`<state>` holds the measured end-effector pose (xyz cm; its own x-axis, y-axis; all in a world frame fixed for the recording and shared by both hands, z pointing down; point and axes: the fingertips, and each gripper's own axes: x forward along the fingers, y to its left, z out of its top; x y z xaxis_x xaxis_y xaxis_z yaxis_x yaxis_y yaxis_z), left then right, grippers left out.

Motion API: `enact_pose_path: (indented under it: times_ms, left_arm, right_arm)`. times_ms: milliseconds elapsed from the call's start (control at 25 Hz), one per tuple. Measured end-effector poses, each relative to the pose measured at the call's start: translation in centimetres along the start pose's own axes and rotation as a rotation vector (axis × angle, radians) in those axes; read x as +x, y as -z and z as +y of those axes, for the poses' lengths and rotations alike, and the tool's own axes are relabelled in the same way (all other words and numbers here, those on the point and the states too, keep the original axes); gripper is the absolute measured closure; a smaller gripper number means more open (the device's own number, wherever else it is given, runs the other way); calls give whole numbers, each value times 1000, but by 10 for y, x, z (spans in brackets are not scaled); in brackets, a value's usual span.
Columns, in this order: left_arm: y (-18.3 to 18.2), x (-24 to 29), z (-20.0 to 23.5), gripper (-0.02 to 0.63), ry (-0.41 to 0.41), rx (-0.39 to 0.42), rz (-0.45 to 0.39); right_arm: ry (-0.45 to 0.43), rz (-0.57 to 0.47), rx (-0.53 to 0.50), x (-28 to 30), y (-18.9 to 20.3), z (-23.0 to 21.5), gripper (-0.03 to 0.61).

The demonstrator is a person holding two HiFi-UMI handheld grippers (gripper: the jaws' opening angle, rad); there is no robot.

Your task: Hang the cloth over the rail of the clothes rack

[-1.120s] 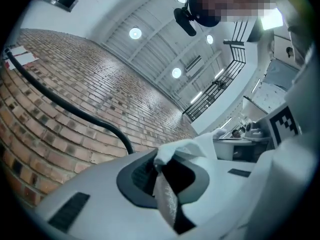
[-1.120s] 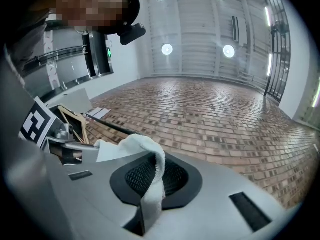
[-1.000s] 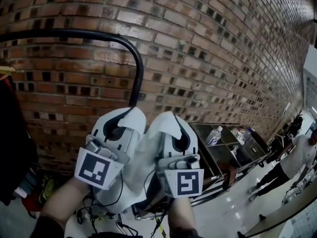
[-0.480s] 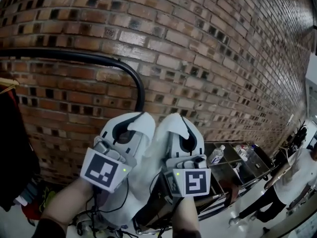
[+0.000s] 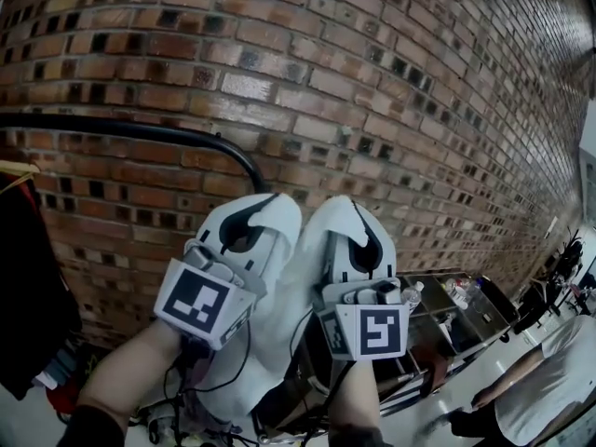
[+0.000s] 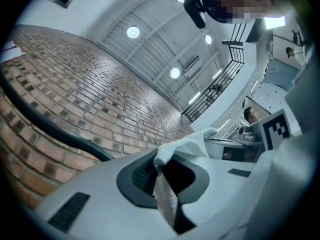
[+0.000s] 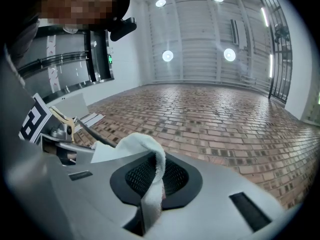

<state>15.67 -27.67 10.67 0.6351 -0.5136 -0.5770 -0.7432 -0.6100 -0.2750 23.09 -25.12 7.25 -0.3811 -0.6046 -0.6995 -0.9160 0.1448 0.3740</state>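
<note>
Both L gripper (image 5: 268, 205) & R gripper (image 5: 341, 209) pinch cloth (image 5: 277, 310) nr rail (image 5: 140, 128)

cloth (image 5: 277, 329): in the head view, largely behind my left gripper (image 5: 247, 231) and right gripper (image 5: 352, 236); I cannot trace its lower end.
rail (image 5: 140, 130): runs off the left edge; its downward bend passes behind my left gripper.
dark garment (image 5: 28, 296): cut by the left edge.
person (image 5: 540, 389): cropped at the lower right corner, blurred.
bottle (image 5: 410, 294): partly behind my right gripper; label too small to read.
</note>
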Motion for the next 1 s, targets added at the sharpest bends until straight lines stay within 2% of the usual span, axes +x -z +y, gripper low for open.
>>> enact_pose_path:
  times_ms: [280,560,720,840,1000]
  left_arm:
    - [-16,30,-13,569,23,-23,-34]
    - [-25,66,-25,569,53,-32,-45]
    - [-26,87,-39,569,78,-35,-57]
    - [-27,104,-47,569,94,-44,-60]
    - [-27,129,-51,569,100,-22,-68]
  right_arm:
    - [-19,-34,19,16,-19,-25,555]
    - [31,9,-27,17,-15,-64,555]
    - [42,-4,-53,17,-19,-85,555]
    - [78,32,-74,13,-14,-107,555]
    - [101,25,-86,11,-18,-127,555]
